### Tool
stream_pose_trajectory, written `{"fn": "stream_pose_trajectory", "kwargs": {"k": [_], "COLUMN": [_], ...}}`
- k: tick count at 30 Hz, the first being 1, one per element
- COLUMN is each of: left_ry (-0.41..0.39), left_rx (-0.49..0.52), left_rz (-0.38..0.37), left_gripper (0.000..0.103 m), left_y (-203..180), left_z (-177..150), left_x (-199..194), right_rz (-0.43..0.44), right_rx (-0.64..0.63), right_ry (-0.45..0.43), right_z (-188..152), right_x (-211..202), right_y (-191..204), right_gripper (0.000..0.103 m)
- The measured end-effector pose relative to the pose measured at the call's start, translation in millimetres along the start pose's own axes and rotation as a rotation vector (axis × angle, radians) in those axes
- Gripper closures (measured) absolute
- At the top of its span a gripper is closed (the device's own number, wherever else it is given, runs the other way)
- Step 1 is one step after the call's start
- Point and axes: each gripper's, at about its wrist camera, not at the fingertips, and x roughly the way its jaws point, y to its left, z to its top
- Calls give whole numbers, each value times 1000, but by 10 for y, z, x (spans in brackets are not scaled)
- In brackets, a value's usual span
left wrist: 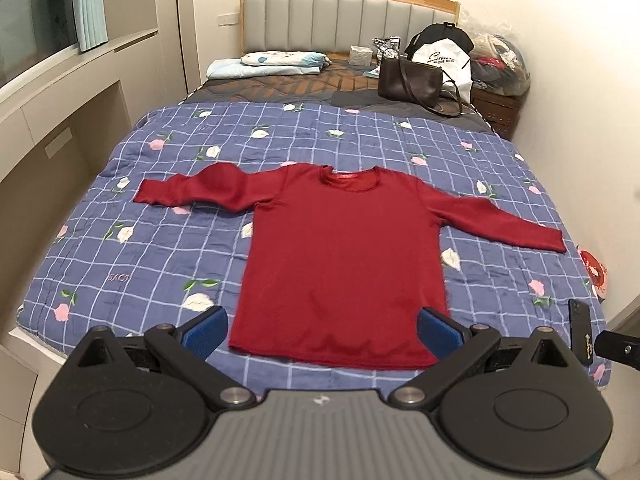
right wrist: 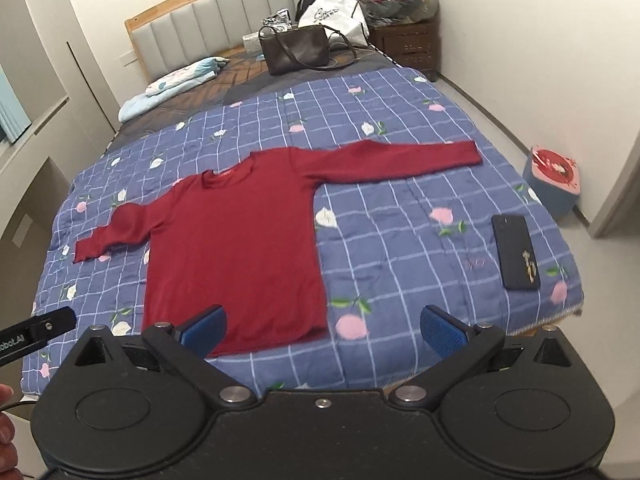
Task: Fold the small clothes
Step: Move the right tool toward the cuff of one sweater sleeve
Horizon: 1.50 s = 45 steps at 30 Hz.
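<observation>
Both tongs, left (left wrist: 322,330) and right (right wrist: 322,330), gape wide and empty; the red top (left wrist: 340,256) (soft, light, floppy) looks best pinched at a sleeve cuff.

"obot.AI" on the left gripper (right wrist: 38,326); illegible script on the white bag (left wrist: 440,60).

Bed (left wrist: 120,288), checked quilt (left wrist: 168,240), red sweater (left wrist: 340,264), phone (right wrist: 516,252)
</observation>
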Motion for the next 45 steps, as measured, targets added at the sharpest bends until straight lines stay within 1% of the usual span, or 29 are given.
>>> {"fn": "stream_pose_trajectory", "kwargs": {"k": [7,14,20,26,33,38,41,43,45], "left_ry": [14,52,108,134,121,122,142,152,173], "left_rx": [56,102,153,203,259,296,308,307,306], "left_rz": [23,45,53,7,-47,-81,-86,-92,-89], "left_gripper": [0,0,0,0,0,0,0,0,0], "left_y": [-513,-754,-838,-917,-924,-900,-907,-895,-903], "left_z": [133,256,409,649,1102,1367,1480,1533,1565], "left_x": [106,271,556,957,1452,1753,1944,2037,2136], "right_rz": [15,17,-3,-46,-156,-194,-203,-210,-226], "right_rx": [-9,15,36,66,162,260,286,286,284], "right_ry": [-2,21,49,57,31,-19,-31,-26,0], "right_z": [264,386,470,640,873,974,1028,1061,1088], "right_x": [132,292,514,780,1054,1133,1163,1215,1291], "right_y": [-255,-366,-387,-355,-282,-262,-258,-255,-248], "right_gripper": [0,0,0,0,0,1,1,1,1]}}
